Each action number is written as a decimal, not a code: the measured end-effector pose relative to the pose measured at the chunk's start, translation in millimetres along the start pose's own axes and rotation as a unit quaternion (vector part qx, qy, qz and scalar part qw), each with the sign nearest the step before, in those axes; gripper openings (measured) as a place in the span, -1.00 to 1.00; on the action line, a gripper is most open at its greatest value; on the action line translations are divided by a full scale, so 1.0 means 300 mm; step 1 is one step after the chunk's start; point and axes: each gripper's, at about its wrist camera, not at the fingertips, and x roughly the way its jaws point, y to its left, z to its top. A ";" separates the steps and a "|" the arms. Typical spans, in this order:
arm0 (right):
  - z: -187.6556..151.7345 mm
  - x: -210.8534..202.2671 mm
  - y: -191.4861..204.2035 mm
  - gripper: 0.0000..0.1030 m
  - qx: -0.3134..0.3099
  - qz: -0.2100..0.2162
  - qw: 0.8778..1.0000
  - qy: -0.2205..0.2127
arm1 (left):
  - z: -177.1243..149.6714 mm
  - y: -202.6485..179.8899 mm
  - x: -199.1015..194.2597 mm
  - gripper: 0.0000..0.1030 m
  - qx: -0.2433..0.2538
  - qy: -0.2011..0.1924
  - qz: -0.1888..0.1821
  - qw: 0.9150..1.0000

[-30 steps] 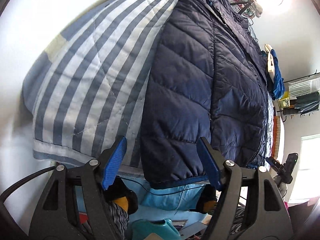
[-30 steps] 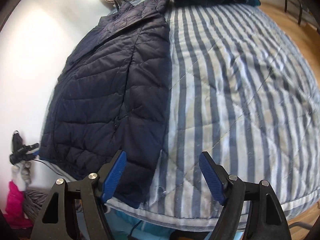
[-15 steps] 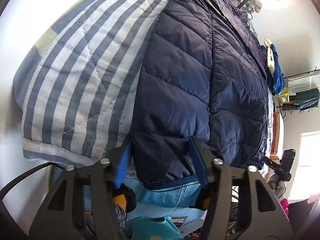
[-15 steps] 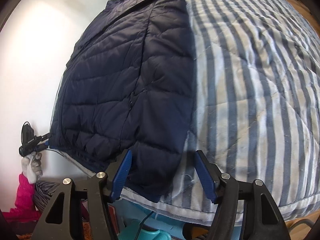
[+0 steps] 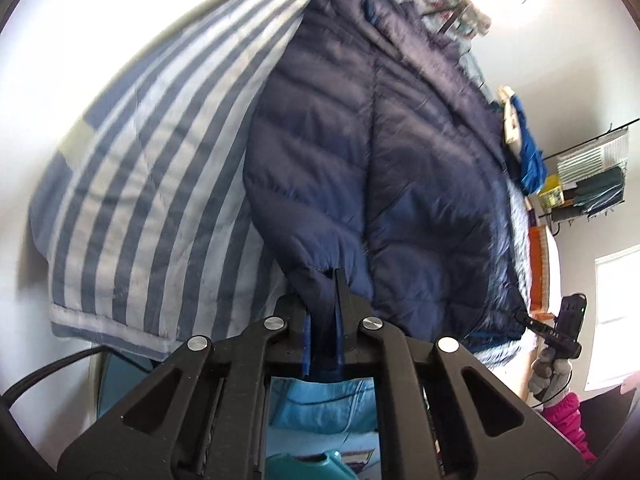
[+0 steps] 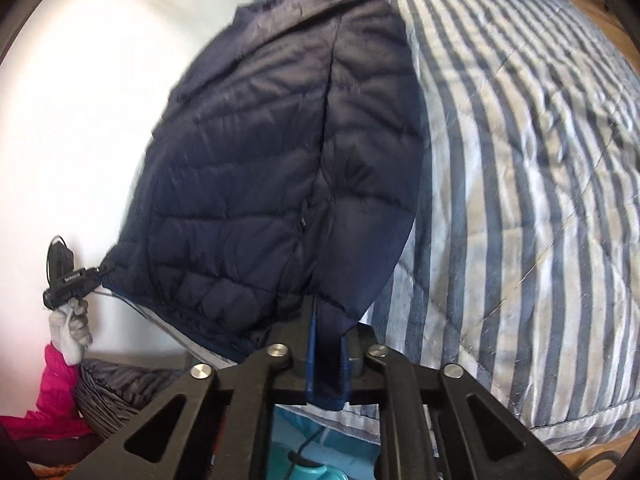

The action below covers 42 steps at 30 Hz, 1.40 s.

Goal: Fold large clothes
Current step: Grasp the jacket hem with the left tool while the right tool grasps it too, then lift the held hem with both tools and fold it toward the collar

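Navy quilting is filling most of what I am seeing: the puffer jacket is lying spread along one side of the bed, on the blue-and-white striped quilt, with its collar at the far end and its hem at the near edge. Its shell is dark, slightly glossy, stitched in slanted channels, and a long seam is running down the panel from far to near. In the right wrist view the jacket is sitting left of the bare striped quilt, and a small zipper pull is showing near the seam.

I am holding the left gripper with its jaws closed on the jacket's near hem, the navy fabric bunching up between the blue pads into a small peak. The right gripper is doing the same at the other near corner, jaws pinched on a fold of hem that is hanging down between them. Each view is catching the other gripper small at the frame's side, in a gray-gloved hand, touching the hem edge.

Beyond the jacket, blue folded clothing is lying on the far part of the bed, and a wire shelf is hanging on the wall at right. A pink garment is sitting low at left, past the bed. Both pictures are somewhat motion-blurred.
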 end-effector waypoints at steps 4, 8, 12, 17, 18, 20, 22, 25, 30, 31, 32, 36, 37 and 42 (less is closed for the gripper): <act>0.029 -0.103 0.023 -0.96 -0.008 0.019 0.999 -0.051 | 0.039 -0.075 -0.083 -0.91 0.016 -0.045 -0.020 0.999; 0.093 -0.204 0.075 -0.98 -0.019 0.035 0.994 -0.105 | 0.100 -0.161 -0.159 -0.92 0.032 -0.083 -0.033 0.996; 0.167 -0.290 0.108 -0.98 -0.023 0.039 0.988 -0.147 | 0.178 -0.224 -0.222 -0.92 0.047 -0.111 -0.035 0.992; 0.287 -0.339 0.139 -0.98 -0.035 0.020 0.983 -0.178 | 0.300 -0.284 -0.265 -0.92 0.056 -0.143 -0.027 0.988; 0.314 -0.340 0.143 -0.98 -0.034 0.019 0.982 -0.184 | 0.325 -0.290 -0.266 -0.92 0.054 -0.147 -0.027 0.987; 0.363 -0.334 0.146 -0.98 -0.034 0.016 0.981 -0.190 | 0.364 -0.302 -0.255 -0.92 0.053 -0.154 -0.023 0.986; 0.393 -0.327 0.149 -0.98 -0.038 0.008 0.980 -0.194 | 0.407 -0.313 -0.240 -0.92 0.052 -0.159 -0.020 0.986; 0.468 -0.295 0.162 -0.98 -0.045 -0.010 0.980 -0.195 | 0.480 -0.331 -0.195 -0.92 0.046 -0.161 -0.018 0.986; 0.606 -0.232 0.141 -0.99 -0.037 -0.026 0.980 -0.196 | 0.601 -0.339 -0.096 -0.92 0.037 -0.159 -0.008 0.987; 0.636 -0.214 0.134 -0.99 -0.033 -0.029 0.980 -0.195 | 0.636 -0.337 -0.067 -0.92 0.033 -0.157 -0.008 0.987; 0.663 -0.195 0.127 -0.99 -0.029 -0.032 0.980 -0.193 | 0.661 -0.336 -0.044 -0.92 0.030 -0.155 -0.007 0.987; 0.770 -0.106 0.101 -0.99 -0.022 -0.050 0.982 -0.183 | 0.758 -0.328 0.065 -0.92 0.023 -0.147 0.007 0.989; 0.798 -0.079 0.095 -0.99 -0.021 -0.056 0.982 -0.179 | 0.779 -0.324 0.095 -0.92 0.021 -0.145 0.010 0.989; 0.906 0.049 0.059 -0.99 -0.020 -0.084 0.983 -0.160 | 0.851 -0.287 0.231 -0.92 0.008 -0.131 0.027 0.991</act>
